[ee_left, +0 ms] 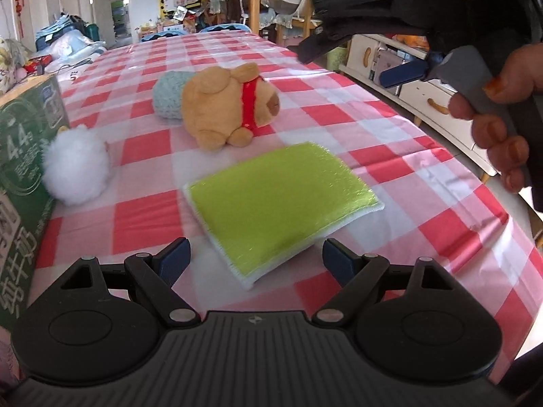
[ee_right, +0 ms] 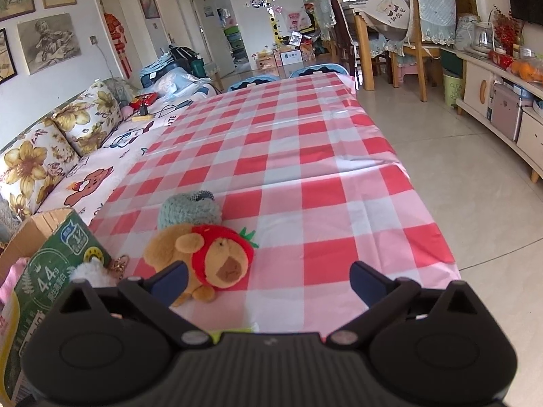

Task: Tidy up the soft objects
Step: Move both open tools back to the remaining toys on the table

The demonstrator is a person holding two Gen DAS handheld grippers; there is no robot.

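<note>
Checked tablecloth (ee_left: 339, 108) carries everything loose: green sponge (ee_left: 281, 200) nearest, plush bear (ee_left: 224, 105), knitted ball (ee_left: 168, 96), white pompom (ee_left: 76, 166) beside the carton (ee_left: 23, 156). Left gripper (ee_left: 256, 257) and right gripper (ee_right: 268, 279) both spread, empty; sorting seems unstarted.

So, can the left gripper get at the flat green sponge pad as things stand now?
Probably yes: the left gripper is open, and the flat green sponge pad lies just ahead of its fingers, nothing between.
</note>
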